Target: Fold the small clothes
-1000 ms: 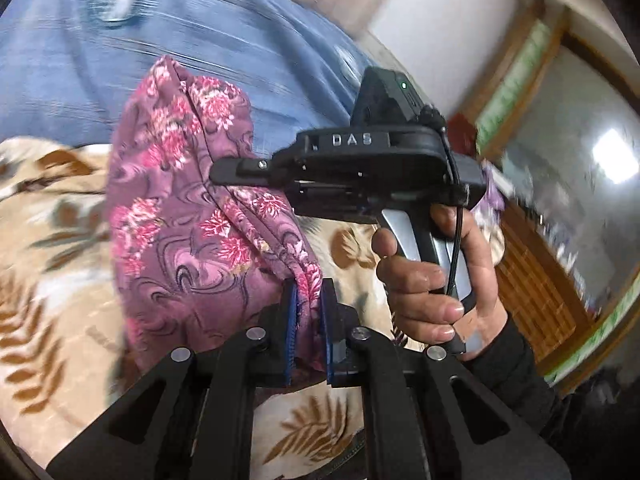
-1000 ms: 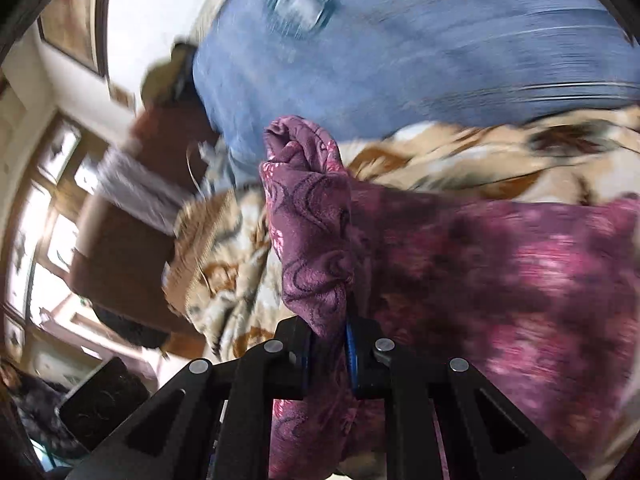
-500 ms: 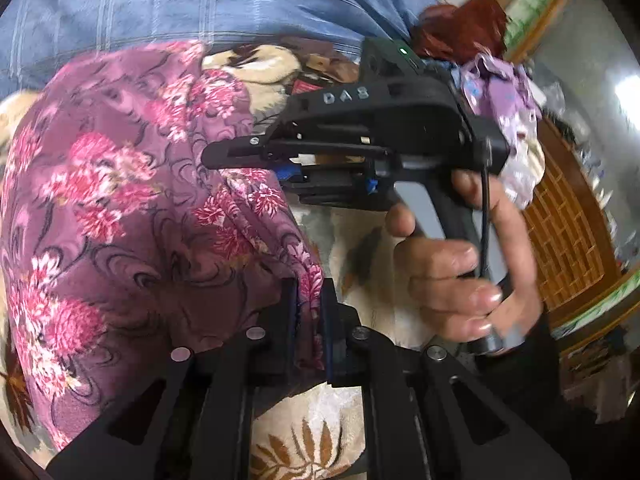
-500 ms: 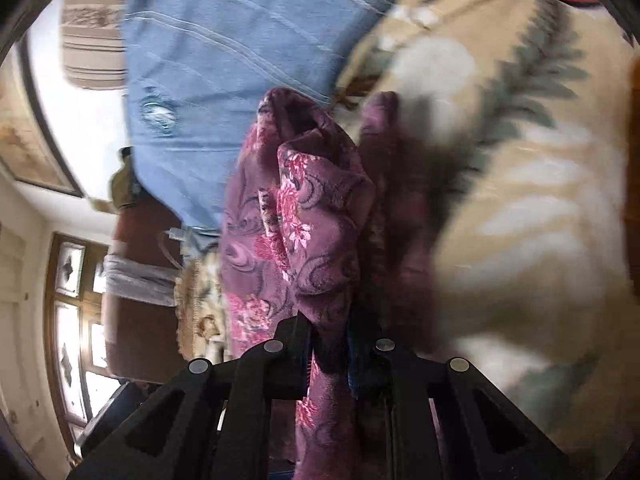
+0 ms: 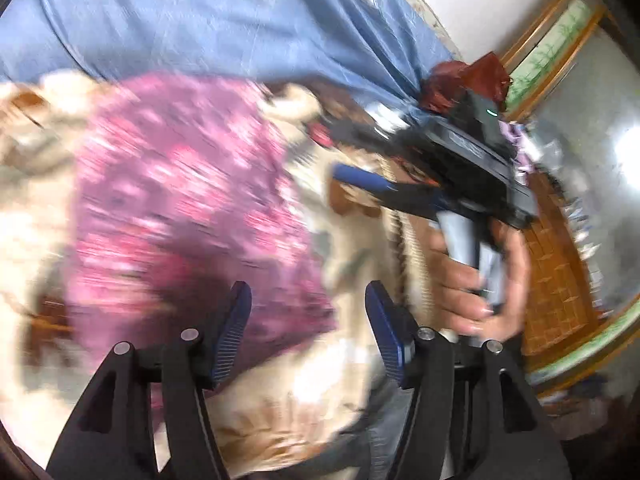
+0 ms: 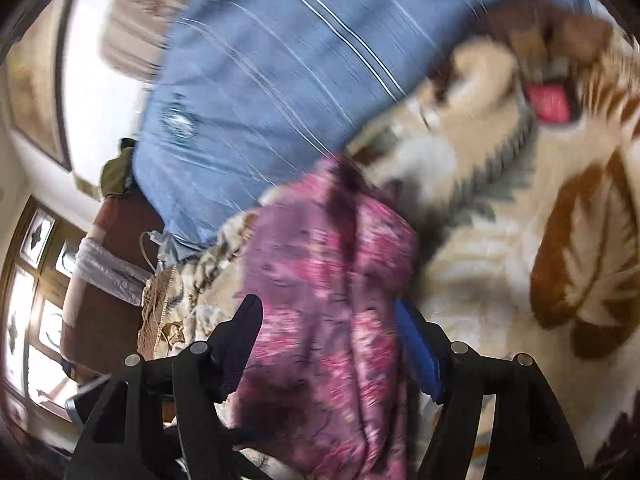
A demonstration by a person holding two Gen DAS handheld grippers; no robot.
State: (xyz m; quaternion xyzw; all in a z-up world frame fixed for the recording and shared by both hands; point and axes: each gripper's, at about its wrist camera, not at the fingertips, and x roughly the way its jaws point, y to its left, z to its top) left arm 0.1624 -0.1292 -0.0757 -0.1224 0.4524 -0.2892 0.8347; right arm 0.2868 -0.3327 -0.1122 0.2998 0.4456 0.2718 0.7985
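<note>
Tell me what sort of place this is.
Probably a bedroom at home. The purple floral garment lies on a plush leaf-patterned blanket, with a blue striped quilt behind it, and a wood-framed window to one side.

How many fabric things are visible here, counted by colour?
Purple floral garment: 1
Blue striped cloth: 1
Beige blanket with brown leaves: 1
Dark red cloth, far back: 1
Total: 4
</note>
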